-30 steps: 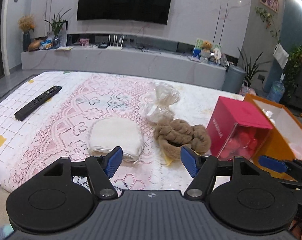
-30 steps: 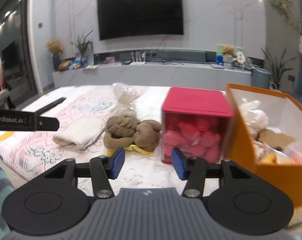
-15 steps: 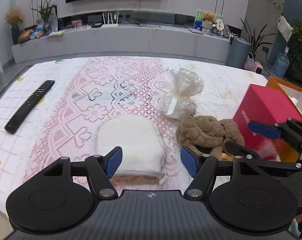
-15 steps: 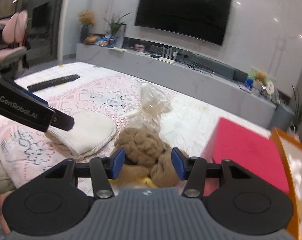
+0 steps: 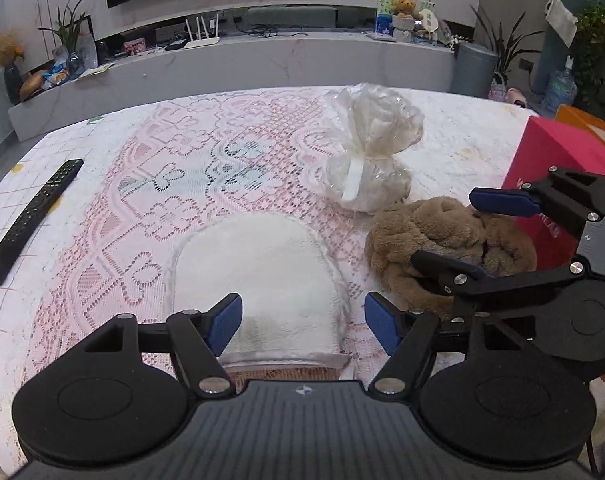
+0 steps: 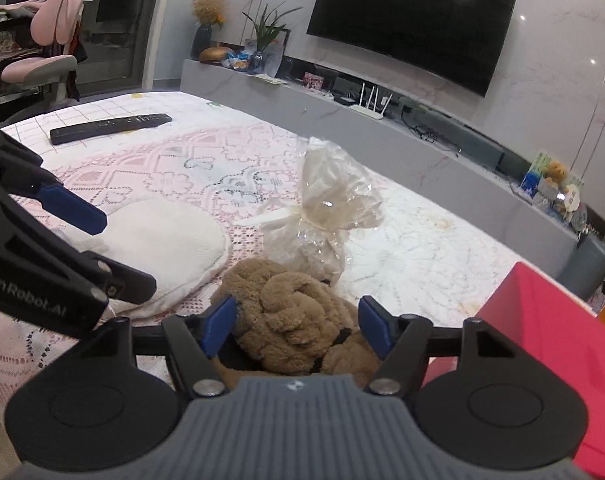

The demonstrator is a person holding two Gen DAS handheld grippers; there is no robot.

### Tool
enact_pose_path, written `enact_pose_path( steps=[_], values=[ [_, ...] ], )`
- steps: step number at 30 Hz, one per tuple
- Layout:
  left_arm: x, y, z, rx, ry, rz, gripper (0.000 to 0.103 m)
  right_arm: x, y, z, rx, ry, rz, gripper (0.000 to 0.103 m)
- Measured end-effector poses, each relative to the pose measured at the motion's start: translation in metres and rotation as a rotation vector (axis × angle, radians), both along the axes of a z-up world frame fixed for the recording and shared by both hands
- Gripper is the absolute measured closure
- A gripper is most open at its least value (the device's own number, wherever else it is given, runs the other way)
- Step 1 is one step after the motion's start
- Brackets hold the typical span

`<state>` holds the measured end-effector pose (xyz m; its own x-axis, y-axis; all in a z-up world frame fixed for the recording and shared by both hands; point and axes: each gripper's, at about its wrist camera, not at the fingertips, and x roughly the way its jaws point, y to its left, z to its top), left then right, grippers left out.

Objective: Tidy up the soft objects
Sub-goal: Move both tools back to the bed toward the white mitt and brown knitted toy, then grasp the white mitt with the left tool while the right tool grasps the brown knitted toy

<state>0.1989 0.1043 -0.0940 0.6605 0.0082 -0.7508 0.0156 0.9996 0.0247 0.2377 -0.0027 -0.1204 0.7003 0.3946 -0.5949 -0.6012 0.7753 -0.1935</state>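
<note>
Right of your right fingers (image 6: 294,326), opening around the brown plush (image 6: 294,316) without pressing it, the red box (image 6: 542,344) is cut off, contents unseen, while your left fingers (image 5: 302,322) open over the white folded cloth (image 5: 258,272) on the lace-covered table (image 5: 122,240), clear tied bag (image 5: 370,160) beyond.

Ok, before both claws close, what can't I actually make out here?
- Red box: cut off by the frame edge in both wrist views.
- Brown plush bundle: near side hidden behind the right claw body.
- White folded cloth: near edge behind the left claw.
- Clear bag contents: unreadable through crinkled plastic.
</note>
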Motion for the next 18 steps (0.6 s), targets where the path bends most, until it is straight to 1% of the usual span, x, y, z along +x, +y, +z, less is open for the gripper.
enact_pose_path(
  steps=[2, 5, 6, 7, 8, 10, 12, 13, 15, 16, 17, 18],
  values=[
    [0.001, 0.000, -0.004, 0.013, 0.015, 0.001, 0.015, 0.002, 0.001, -0.004, -0.001, 0.009, 0.006, 0.039],
    [0.004, -0.001, -0.012, 0.033, 0.055, 0.006, 0.015, 0.004, 0.000, -0.007, 0.026, 0.027, 0.013, 0.049],
    [0.005, -0.002, -0.013, 0.038, 0.062, 0.004, 0.015, 0.004, 0.000, -0.007, 0.027, 0.028, 0.015, 0.054],
    [0.005, -0.003, -0.014, 0.046, 0.064, 0.006, 0.017, 0.004, 0.000, -0.007, 0.030, 0.030, 0.016, 0.060],
    [0.005, -0.004, -0.016, 0.051, 0.067, 0.010, 0.019, 0.004, 0.000, -0.007, 0.030, 0.031, 0.017, 0.062],
    [0.006, -0.001, -0.018, 0.043, 0.075, 0.023, 0.031, 0.003, -0.002, -0.006, 0.035, 0.032, 0.023, 0.069],
    [0.005, 0.003, -0.017, 0.009, 0.072, 0.032, 0.035, 0.001, -0.003, -0.005, 0.045, 0.028, 0.026, 0.074],
    [0.004, 0.004, -0.017, 0.002, 0.066, 0.036, 0.041, 0.000, -0.004, -0.005, 0.049, 0.025, 0.025, 0.077],
    [0.003, 0.005, -0.016, -0.007, 0.063, 0.034, 0.048, -0.002, -0.005, -0.002, 0.052, 0.012, 0.025, 0.081],
    [0.003, 0.005, -0.015, -0.009, 0.062, 0.034, 0.054, -0.004, -0.005, -0.001, 0.052, 0.005, 0.029, 0.084],
    [0.003, 0.005, -0.015, -0.011, 0.061, 0.032, 0.057, -0.007, -0.005, 0.001, 0.052, -0.007, 0.033, 0.085],
    [0.003, 0.006, -0.014, -0.013, 0.057, 0.035, 0.064, -0.009, -0.005, 0.003, 0.053, -0.024, 0.032, 0.086]
  ],
)
